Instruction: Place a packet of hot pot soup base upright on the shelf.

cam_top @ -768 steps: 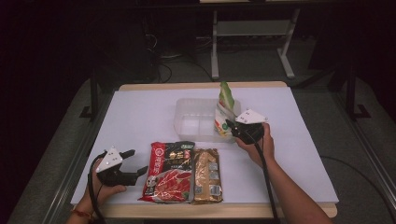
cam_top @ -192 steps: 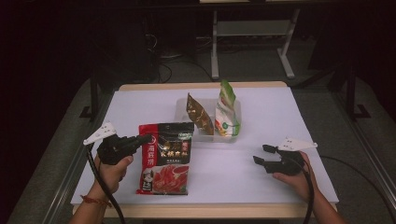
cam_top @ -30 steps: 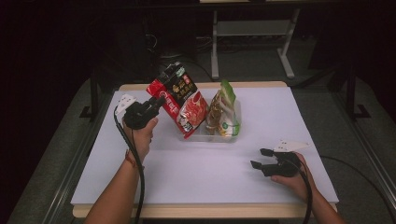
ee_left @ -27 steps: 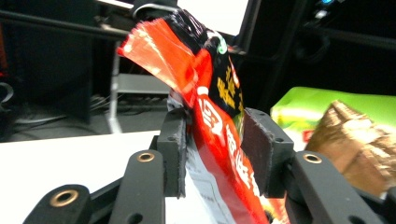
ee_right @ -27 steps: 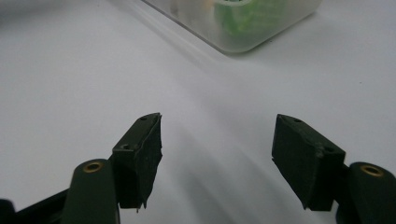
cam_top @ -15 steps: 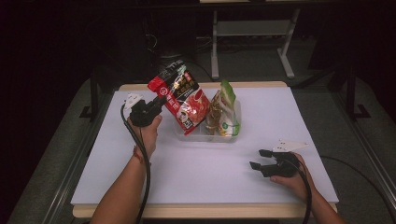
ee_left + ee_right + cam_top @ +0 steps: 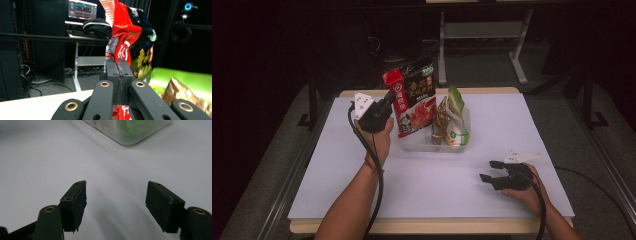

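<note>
My left gripper [image 7: 391, 96] is shut on the edge of a red and black snack packet [image 7: 414, 100], held upright above the left end of a clear plastic tub [image 7: 462, 145]. Its jaws have just been closing on that edge. In the left gripper view the pads [image 7: 119, 66] pinch the crumpled red edge of the packet [image 7: 125, 30]. A green and white packet [image 7: 457, 120] and a golden-brown packet [image 7: 442, 122] stand inside the tub. My right gripper [image 7: 487, 170] rests open on the table at the front right, with nothing between its jaws [image 7: 116, 197].
The white table top [image 7: 437, 200] spreads between the tub and the front edge. A corner of the tub [image 7: 130, 130] lies beyond my right gripper. A metal stand [image 7: 482, 35] and dark floor lie behind the table.
My left hand has carried the red and black packet a little up and to the right and turned it more upright over the tub. The right hand has not moved.
</note>
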A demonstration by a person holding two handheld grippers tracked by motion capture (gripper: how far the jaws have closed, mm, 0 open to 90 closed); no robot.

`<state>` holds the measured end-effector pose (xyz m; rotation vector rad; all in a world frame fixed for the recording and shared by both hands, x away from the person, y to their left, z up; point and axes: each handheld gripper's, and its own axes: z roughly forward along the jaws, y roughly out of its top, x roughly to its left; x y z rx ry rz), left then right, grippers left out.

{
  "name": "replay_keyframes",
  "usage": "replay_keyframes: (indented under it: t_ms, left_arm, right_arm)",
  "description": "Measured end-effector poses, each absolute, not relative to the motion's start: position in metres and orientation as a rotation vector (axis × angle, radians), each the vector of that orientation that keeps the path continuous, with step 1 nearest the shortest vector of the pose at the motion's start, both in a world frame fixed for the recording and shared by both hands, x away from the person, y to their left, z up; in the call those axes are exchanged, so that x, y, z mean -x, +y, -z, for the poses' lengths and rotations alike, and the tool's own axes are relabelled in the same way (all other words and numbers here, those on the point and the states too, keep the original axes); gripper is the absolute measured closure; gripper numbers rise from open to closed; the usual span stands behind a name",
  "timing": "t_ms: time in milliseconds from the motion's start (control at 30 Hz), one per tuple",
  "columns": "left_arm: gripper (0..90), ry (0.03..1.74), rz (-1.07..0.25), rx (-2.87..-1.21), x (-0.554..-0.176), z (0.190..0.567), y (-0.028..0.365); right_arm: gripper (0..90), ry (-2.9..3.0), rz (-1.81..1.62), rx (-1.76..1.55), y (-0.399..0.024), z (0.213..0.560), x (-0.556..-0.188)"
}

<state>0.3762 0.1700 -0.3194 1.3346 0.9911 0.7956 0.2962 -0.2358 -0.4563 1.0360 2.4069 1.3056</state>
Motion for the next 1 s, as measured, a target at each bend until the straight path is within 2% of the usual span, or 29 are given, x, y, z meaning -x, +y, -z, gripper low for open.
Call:
replay_keyframes:
  t_ms: [167,567,833,1000]
  left_arm:
    - [89.8,0.997,-0.856,-1.326,-0.372,0.299,0.171]
    - [89.8,1.077,-0.937,-1.334,-0.367,0.282,0.174]
    - [89.6,1.155,-0.937,-1.393,-0.384,0.285,0.162]
    - [89.2,1.194,-0.867,-1.404,-0.392,0.296,0.153]
  right_arm:
    - [32.2,2.405,-1.314,-1.03,-0.237,0.456,-0.296]
    - [32.0,2.406,-1.331,-1.016,-0.234,0.453,-0.295]
    - [32.1,2.4,-1.331,-1.017,-0.235,0.453,-0.296]
    - [32.0,2.395,-1.333,-1.021,-0.237,0.454,-0.296]
